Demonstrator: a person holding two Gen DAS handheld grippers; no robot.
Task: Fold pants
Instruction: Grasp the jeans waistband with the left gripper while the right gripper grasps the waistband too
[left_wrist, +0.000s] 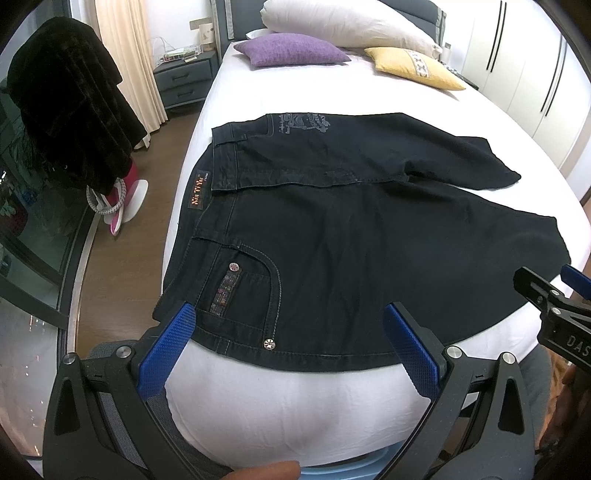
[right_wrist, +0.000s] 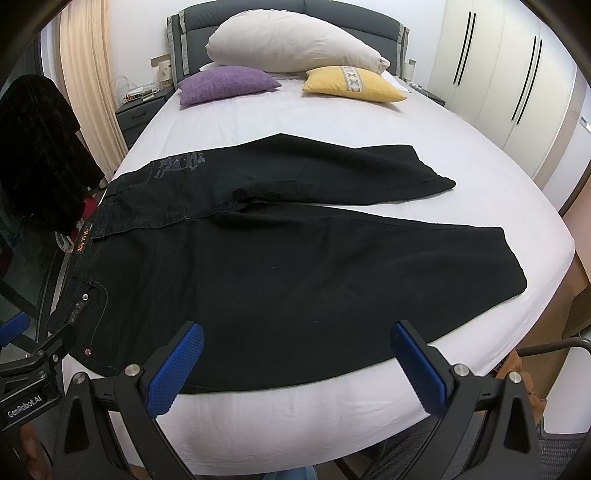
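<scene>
Dark pants (left_wrist: 332, 251) lie spread flat on the white bed (left_wrist: 295, 398), waistband to the left, the two legs running to the right and splayed apart, the near leg along the near edge of the mattress. The left gripper (left_wrist: 288, 350) hovers over the near waistband corner by the pocket, jaws wide and empty; the right gripper (right_wrist: 295, 354) hovers over the near leg's lower edge, jaws likewise wide and empty. The garment appears unfolded, so the task stands at its opening step: most likely a lengthwise fold, one leg laid over the other. That calls for both grippers to descend, pinch the near edge at waist and leg, and carry it to the far side together without dragging the cloth. Legible writing: an orange waistband patch (left_wrist: 195, 192) reading roughly "Xin YiYu"; "DAS" (left_wrist: 576, 345) and "GenRobot.AI" (right_wrist: 24, 408) on the gripper bodies. The far pocket embroidery (left_wrist: 301, 123) is unreadable.
</scene>
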